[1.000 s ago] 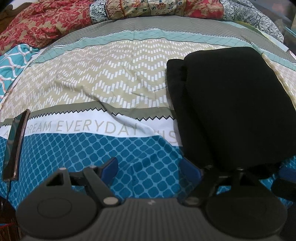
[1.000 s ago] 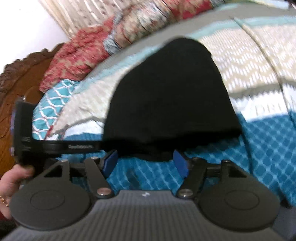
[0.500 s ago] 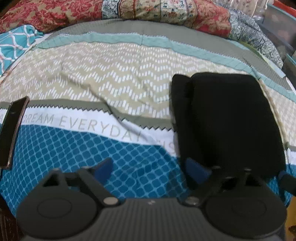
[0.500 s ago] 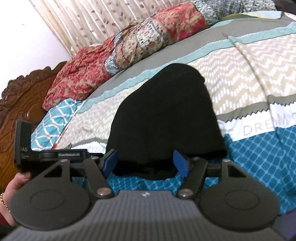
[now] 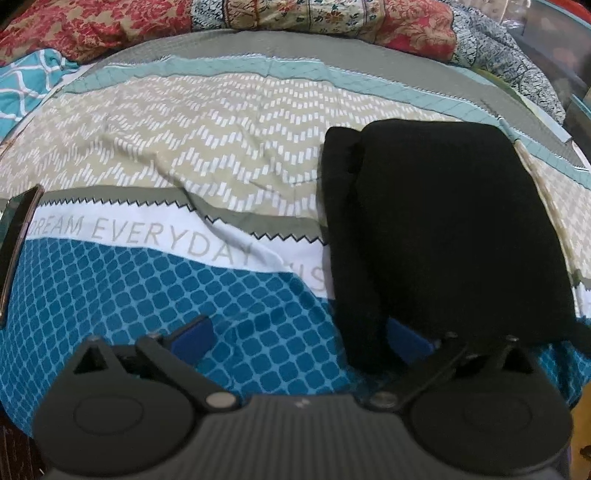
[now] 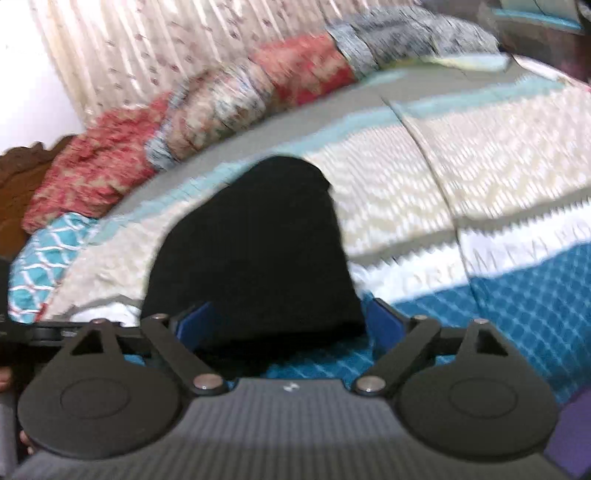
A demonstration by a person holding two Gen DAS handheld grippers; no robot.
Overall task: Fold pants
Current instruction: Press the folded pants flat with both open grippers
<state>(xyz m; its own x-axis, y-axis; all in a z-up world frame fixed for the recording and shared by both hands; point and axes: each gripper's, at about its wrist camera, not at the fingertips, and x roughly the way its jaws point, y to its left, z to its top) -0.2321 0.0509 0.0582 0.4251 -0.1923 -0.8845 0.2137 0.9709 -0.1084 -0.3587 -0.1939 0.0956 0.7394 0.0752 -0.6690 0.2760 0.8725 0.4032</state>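
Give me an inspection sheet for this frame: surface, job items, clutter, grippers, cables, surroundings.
Surface: patterned bedspread in blue, white, beige and grey bands, wrinkled mid-bed.
Job's things: black fabric pants, folded into a compact rectangle, lying flat.
Clutter: dark slim phone-like slab at the bed's left edge.
Grippers: left gripper open, its jaws just widened, near pants corner between them, unpinched; right gripper open, jaws just widened, pants edge between them, view blurred.
Cables: nothing seen.
Surroundings: red floral quilt along the far side; pale pleated curtain; carved wooden headboard.

Dim indoor light; right view motion-blurred, fisheye-warped.
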